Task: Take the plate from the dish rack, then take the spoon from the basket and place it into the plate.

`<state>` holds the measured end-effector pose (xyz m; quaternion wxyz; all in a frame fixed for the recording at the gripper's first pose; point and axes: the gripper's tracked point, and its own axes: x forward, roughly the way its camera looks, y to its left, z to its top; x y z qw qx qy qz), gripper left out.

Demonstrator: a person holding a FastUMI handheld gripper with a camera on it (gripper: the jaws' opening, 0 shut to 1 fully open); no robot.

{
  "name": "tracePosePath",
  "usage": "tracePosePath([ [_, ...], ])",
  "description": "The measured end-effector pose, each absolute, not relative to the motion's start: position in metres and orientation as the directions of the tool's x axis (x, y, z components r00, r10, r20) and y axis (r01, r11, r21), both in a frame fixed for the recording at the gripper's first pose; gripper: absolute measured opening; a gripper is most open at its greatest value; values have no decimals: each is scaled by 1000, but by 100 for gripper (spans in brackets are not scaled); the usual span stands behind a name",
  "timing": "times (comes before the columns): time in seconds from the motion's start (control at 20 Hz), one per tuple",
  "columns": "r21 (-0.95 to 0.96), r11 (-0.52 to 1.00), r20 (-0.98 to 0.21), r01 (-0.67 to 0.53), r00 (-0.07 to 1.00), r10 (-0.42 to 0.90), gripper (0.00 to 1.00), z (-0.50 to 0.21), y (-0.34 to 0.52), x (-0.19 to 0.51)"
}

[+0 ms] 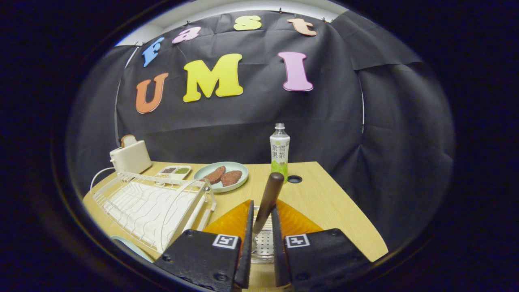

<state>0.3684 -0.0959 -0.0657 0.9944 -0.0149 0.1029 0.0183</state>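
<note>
My gripper (262,205) reaches down over a perforated metal basket (263,245), which shows between its fingers. A spoon (268,198) with a dark brown handle stands in that basket and leans up and away between the fingertips. The handle lies against the right finger (276,227). A narrow gap remains between it and the left finger (246,235), so the fingers flank the spoon and stand slightly open. The white wire dish rack (150,207) to the left holds nothing. The rim of a pale plate (123,245) peeks out at the rack's near corner, left of the fingers.
Beyond the fingers a pale green plate (239,168) holds two brown patties. A drink bottle (279,152) stands beside it, near a round hole (294,179) in the wooden table (336,211). A white toaster (130,156) and a small divided tray (174,171) sit behind the rack.
</note>
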Motion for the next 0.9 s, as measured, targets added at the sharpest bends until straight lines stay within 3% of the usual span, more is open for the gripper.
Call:
tracePosePath([
  [0.05, -19, 999, -203, -46, 978, 41, 22, -64, -91, 368],
  [0.25, -28, 1000, -139, 12, 990, -16, 15, -49, -97, 364],
  [0.7, -87, 995, 61, 41, 998, -36, 14, 16, -91, 303],
  [0.9, -106, 994, 82, 13, 997, -5, 13, 30, -71, 258],
])
